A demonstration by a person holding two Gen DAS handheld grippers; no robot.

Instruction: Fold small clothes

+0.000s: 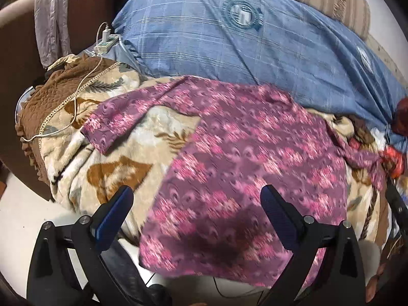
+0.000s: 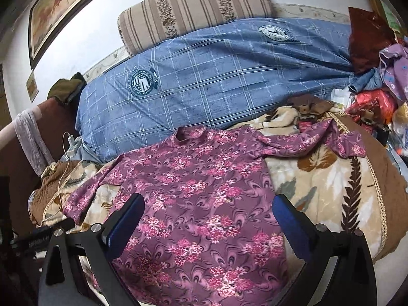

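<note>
The left gripper (image 1: 196, 199) hangs with its blue-padded fingers spread wide and nothing between them, above the lower hem of the purple floral top (image 1: 242, 168), whose picture is smeared by blur in this view. The right gripper (image 2: 207, 211) is likewise spread apart and holds nothing, poised over the same purple floral top (image 2: 199, 204). The top lies flat and face up on a beige leaf-patterned blanket (image 2: 318, 178), collar pointing away, one sleeve stretched out to the left and the other to the right, the right one crumpled at its end. Just beyond the collar lies a blue checked quilt (image 2: 216, 76), and behind that a striped cushion (image 2: 193, 7). At the left a white charger cable (image 1: 76, 109) trails across the blanket from a power strip (image 1: 105, 43)
</note>
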